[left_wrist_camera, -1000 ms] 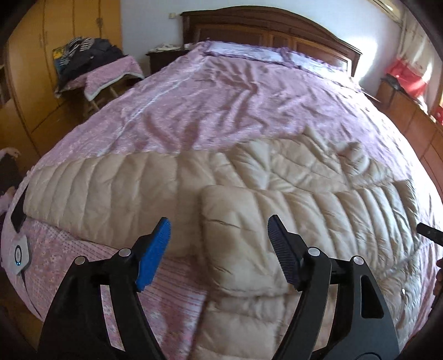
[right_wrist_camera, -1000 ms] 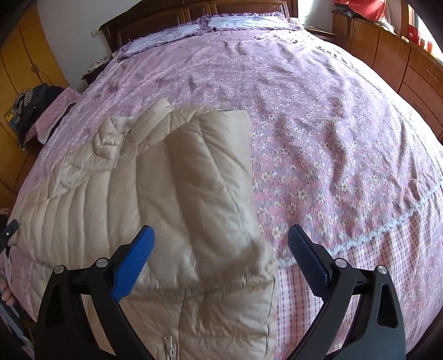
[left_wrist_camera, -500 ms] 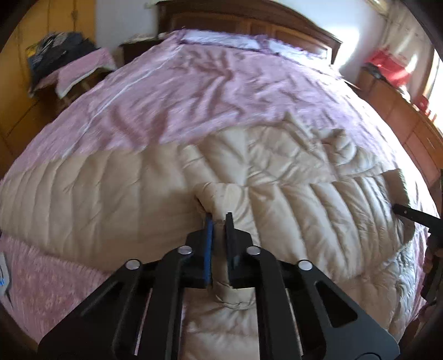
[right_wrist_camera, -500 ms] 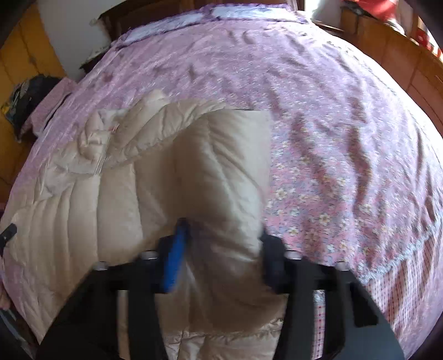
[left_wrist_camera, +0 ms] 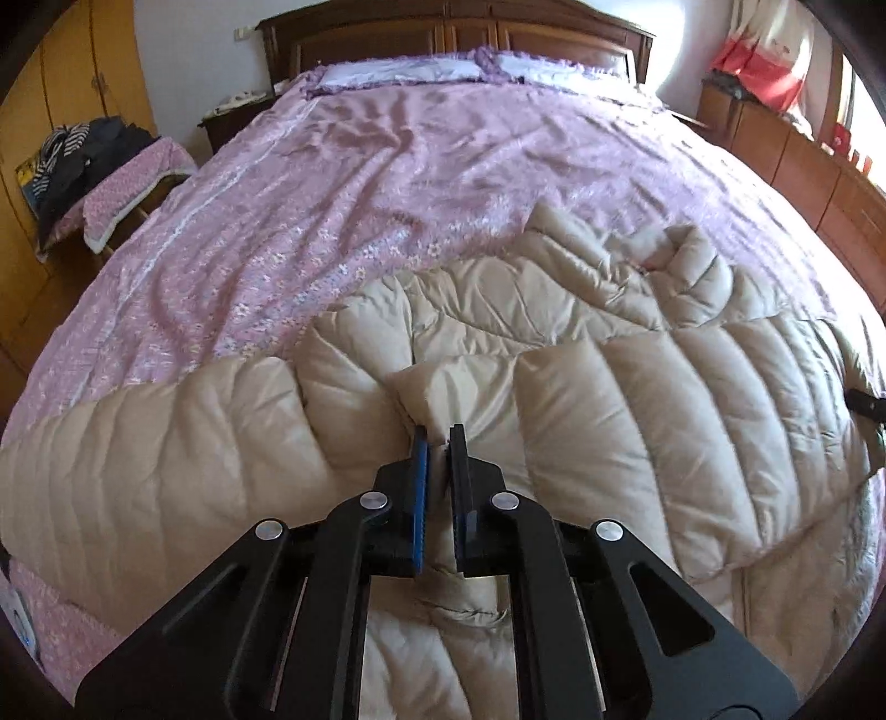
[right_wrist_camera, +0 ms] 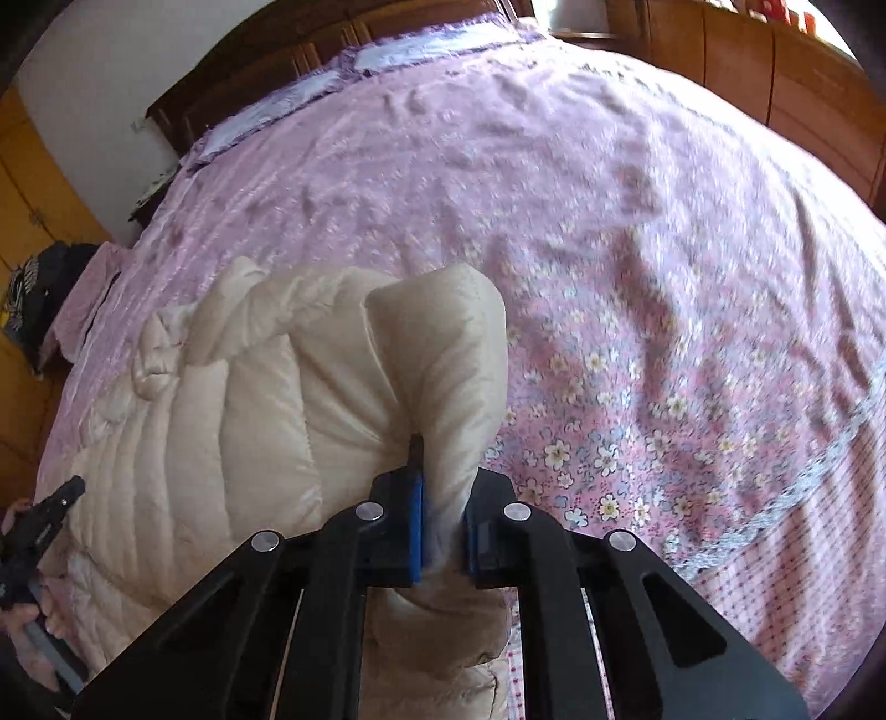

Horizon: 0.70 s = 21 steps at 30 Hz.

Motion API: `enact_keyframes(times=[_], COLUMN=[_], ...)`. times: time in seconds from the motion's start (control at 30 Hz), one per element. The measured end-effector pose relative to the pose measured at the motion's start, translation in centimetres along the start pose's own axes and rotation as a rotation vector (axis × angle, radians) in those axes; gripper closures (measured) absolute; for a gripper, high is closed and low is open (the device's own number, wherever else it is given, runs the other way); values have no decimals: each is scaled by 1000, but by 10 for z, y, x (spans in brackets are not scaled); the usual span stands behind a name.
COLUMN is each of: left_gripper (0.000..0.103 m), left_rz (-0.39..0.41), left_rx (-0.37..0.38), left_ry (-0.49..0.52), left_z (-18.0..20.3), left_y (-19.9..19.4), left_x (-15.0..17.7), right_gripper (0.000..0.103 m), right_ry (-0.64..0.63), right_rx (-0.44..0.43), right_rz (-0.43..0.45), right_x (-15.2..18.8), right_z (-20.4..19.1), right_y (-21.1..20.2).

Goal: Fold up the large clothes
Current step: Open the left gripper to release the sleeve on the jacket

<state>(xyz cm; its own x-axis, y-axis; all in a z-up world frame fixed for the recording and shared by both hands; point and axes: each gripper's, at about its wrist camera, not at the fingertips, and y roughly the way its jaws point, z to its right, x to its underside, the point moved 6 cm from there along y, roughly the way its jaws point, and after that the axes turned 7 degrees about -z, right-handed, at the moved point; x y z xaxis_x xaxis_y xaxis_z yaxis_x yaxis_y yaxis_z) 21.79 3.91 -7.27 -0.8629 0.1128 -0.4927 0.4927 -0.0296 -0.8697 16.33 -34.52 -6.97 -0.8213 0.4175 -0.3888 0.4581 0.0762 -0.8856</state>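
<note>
Two black plastic grippers with ribbed blue pads are each pinched tight on the same garment, a beige quilted down jacket (left_wrist_camera: 637, 399) spread across the near end of a wide bed. Far left in the left wrist view, a yellow wooden wardrobe (left_wrist_camera: 72, 72) stands behind a small stand draped in pink floral cloth (left_wrist_camera: 133, 183) and heaped with dark and striped clothes (left_wrist_camera: 83, 149). Next comes the bedspread (left_wrist_camera: 387, 183), a thin pink floral cotton, rumpled into soft ridges and running up to pale pillows (left_wrist_camera: 410, 69) under a dark carved wooden headboard (left_wrist_camera: 454, 25). The jacket lies on it in puffy, glossy channels stitched in parallel ribs, its crumpled collar bunched toward the upper right. The left gripper (left_wrist_camera: 438, 443) is clamped on a raised fold of that padded fabric near the garment's middle, the cloth squeezed thin between the pads. Rightward, a run of brown wooden cabinets (left_wrist_camera: 803, 160) lines the wall beneath a red and white curtain (left_wrist_camera: 769, 50). In the right wrist view the right gripper (right_wrist_camera: 443, 498) is closed on a thick, rounded roll of the jacket at its right edge, lifted just above the bedspread, whose lower border changes to pink check with a lace strip (right_wrist_camera: 775, 515).
</note>
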Motion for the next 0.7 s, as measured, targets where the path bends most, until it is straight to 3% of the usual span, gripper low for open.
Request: enact_keyframes(times=[0.07, 0.13, 0.2, 0.23, 0.27, 0.33, 0.37, 0.5, 0.7], left_gripper=[92, 89, 87, 80, 67, 43, 36, 32, 32], left_rz=[-3, -1, 2, 3, 6, 13, 19, 15, -15], left_rx=[-17, -30, -27, -28, -42, -69, -73, -73, -80], left_ry=[7, 6, -2, -6, -11, -25, -31, -56, -193], left_z=[1, 0, -1, -2, -3, -8, -11, -24, -62], left_y=[4, 7, 6, 5, 2, -3, -8, -25, -52], left_x=[-1, -2, -2, -1, -1, 2, 5, 17, 43], right_gripper=[81, 67, 60, 57, 55, 37, 35, 30, 26], right_ry=[0, -16, -40, -47, -50, -52, -55, -118, -180], right_rx=[6, 46, 87, 98, 105, 104, 100, 98, 56], right_rz=[0, 22, 45, 50, 56, 76, 90, 123, 110], right_x=[1, 2, 3, 3, 4, 6, 7, 17, 46], right_z=[2, 2, 1, 2, 1, 2, 1, -15, -43], right_y=[0, -6, -14, -17, -22, -31, -35, -54, -65])
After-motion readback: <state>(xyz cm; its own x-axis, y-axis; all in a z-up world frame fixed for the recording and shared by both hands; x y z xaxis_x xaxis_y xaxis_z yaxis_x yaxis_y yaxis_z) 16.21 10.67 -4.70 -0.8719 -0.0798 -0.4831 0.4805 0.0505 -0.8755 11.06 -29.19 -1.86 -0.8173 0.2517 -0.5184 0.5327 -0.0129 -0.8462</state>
